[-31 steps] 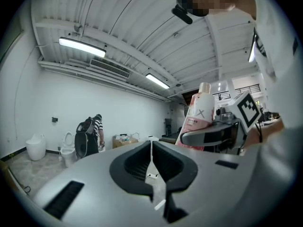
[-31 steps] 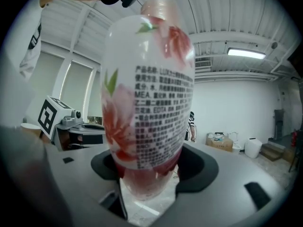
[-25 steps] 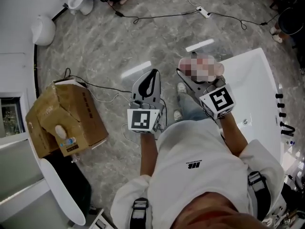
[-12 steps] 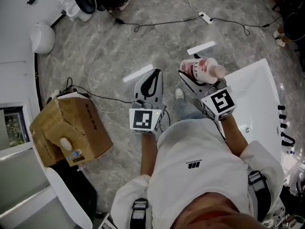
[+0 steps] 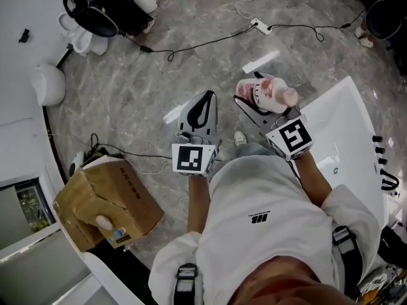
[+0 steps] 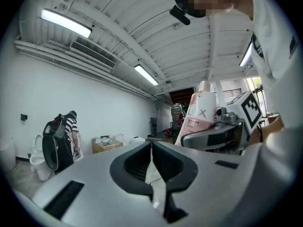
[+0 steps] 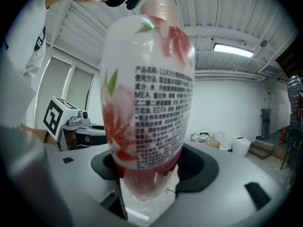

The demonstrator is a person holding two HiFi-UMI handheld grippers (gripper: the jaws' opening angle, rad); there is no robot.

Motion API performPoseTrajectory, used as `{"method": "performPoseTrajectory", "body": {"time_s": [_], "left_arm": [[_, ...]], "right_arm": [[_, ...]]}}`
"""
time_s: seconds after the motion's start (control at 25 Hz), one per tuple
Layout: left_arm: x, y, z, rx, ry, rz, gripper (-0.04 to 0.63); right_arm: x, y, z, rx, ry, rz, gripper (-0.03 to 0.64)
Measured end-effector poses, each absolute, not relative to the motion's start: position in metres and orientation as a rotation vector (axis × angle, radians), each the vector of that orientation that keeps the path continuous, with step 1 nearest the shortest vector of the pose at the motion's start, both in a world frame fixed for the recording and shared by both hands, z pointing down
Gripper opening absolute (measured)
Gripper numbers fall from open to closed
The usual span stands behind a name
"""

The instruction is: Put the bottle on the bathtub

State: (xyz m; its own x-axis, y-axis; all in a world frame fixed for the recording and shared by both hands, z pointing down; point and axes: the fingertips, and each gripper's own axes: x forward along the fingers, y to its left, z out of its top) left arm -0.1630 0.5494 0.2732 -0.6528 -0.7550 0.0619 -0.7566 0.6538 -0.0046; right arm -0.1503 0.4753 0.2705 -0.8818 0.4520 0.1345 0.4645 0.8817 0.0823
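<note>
Bottle (image 5: pixel 266 94) is pinched between the jaws of the right tool (image 5: pixel 256 108), lying tilted above the floor (image 5: pixel 140 62) just beside the bathtub (image 5: pixel 348 129). Alongside, the left tool (image 5: pixel 200 110) has its jaws pressed together on nothing.

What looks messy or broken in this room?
The cardboard box on the floor is dented and sits crooked. Black cables snake loose across that floor. The bottle looks undamaged.

bathtub (image 5: pixel 346 122): cut off at right edge | bottle (image 7: pixel 147 93) fine print: perhaps too small
</note>
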Motion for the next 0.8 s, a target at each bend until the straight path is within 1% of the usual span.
{"method": "performPoseTrajectory", "body": {"time_s": [0.36,0.8], "left_arm": [[-0.214,0.444,0.264,1.653,-2.638,0.069,0.011],[-0.228,0.296,0.269,2.163,-2.235,0.060,0.011]], "right_arm": [[-0.184,0.377,0.268,-0.319,-2.999,-0.142,0.285],[-0.171,0.246,0.272,0.319,-2.970,-0.110,0.285]]}}
